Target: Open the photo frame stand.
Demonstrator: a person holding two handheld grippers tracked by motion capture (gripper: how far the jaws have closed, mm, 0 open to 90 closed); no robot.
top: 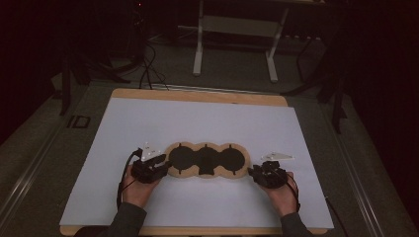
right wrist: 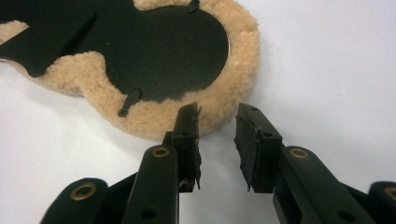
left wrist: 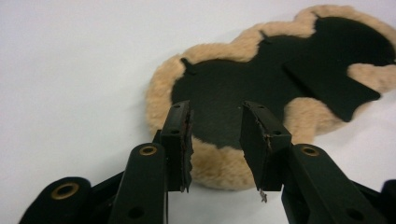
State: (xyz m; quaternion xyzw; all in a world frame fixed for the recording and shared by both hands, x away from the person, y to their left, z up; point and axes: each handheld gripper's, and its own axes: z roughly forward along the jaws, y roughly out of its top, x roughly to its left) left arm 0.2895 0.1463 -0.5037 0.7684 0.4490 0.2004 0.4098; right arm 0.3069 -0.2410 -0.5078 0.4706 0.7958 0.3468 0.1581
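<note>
1. The left gripper [top: 159,162] is seen at the lower left of the high view, jaws partly parted and holding nothing, at the left end of the fleece pad [top: 206,160].
2. The right gripper [top: 255,172] is likewise parted and empty beside the pad's right end.
3. The pad is laid flat at centre, black side up; it is judged released, with any further handling outstanding.
4. The white surface [top: 207,118] is otherwise bare; a dim room with a metal frame [top: 234,29] is noted at top.

Dim lab or studio: white-topped desk [top: 148,123], floor cables [top: 148,69], metal stand legs [top: 197,59] behind, dark surroundings.
</note>
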